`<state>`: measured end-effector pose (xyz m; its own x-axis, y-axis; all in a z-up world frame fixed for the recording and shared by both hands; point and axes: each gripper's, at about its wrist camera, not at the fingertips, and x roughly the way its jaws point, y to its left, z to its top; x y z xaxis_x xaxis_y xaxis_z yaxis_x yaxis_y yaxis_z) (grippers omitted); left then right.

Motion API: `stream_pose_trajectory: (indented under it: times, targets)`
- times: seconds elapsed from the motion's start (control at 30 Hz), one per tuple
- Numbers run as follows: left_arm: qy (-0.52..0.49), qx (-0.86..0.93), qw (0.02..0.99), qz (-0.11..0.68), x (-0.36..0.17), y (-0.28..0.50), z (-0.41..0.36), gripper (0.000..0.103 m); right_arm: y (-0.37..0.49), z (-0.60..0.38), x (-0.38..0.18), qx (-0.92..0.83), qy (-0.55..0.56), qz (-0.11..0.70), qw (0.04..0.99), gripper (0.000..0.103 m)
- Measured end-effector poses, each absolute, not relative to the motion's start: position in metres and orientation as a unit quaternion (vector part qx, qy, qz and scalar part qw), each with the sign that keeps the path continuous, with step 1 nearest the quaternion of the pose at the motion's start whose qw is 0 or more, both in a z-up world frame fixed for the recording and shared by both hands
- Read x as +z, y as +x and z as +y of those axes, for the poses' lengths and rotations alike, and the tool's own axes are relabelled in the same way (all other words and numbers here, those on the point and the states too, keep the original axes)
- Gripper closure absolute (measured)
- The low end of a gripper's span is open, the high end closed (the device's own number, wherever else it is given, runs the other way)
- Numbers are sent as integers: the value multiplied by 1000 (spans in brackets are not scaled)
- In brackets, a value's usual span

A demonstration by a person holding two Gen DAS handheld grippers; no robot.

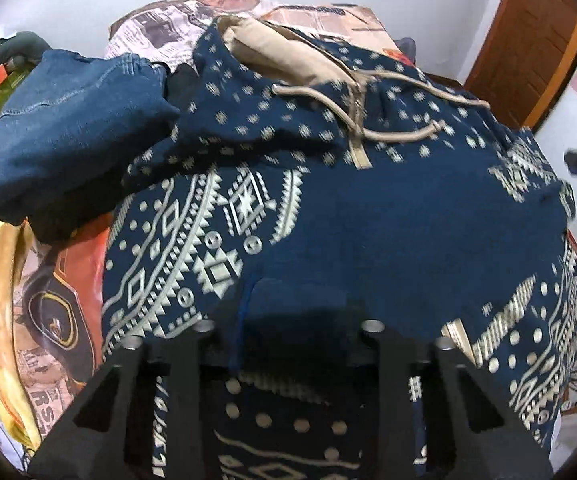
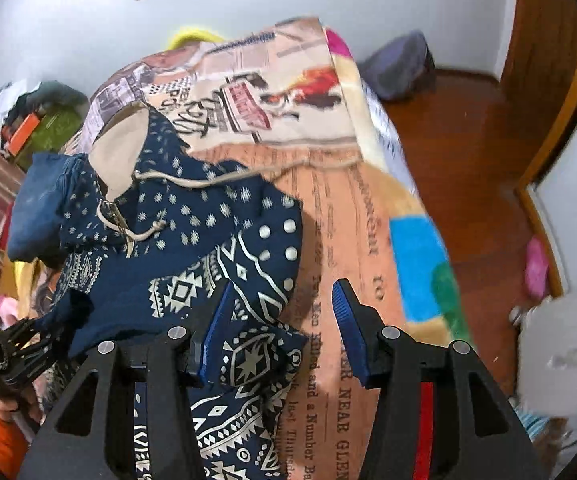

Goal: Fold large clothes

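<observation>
- Navy cotton hoodie with cream geometric print [image 1: 368,208] fills frame centre, lying on newsprint-pattern blanket [image 2: 352,216].
- Left gripper [image 1: 288,344]: fingertips buried in fabric, pinching a fold (pads hidden).
- Right gripper [image 2: 284,332]: blue pads spread, hoodie edge loose between.

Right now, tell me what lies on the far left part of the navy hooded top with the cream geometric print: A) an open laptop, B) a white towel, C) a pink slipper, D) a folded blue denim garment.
D: a folded blue denim garment overlaps the far left part of the navy hooded top on the bed.
</observation>
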<state>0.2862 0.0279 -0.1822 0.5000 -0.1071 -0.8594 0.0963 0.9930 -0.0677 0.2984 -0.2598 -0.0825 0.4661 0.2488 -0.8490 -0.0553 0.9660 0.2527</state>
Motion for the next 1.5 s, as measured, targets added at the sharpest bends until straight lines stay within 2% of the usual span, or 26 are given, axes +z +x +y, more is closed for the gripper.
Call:
stream_pose_trajectory:
  times: [0.1,0.33,0.53,0.67,1.0,1.3,1.5]
  targets:
    - [-12,-61,873,483,-170,293,33,86,299,-253,-85,103,95,513,847,56]
    - [-23,-55,927,370,-89,292,43,87,303,-225,-72,159,80,495,851,56]
    - [-20,-24,955,294,-50,283,62,87,316,-207,-96,184,100,545,812,56]
    - [-36,-2,950,310,-68,282,86,87,299,-199,-103,203,91,554,803,56]
    - [-38,58,916,395,-158,263,124,85,255,-179,-108,202,22,546,813,56]
    - [-70,52,887,454,-206,231,141,62,249,-204,-94,180,52,521,833,56]
    - [-94,50,877,468,-215,226,144,57,282,-205,-89,126,31,503,854,56]
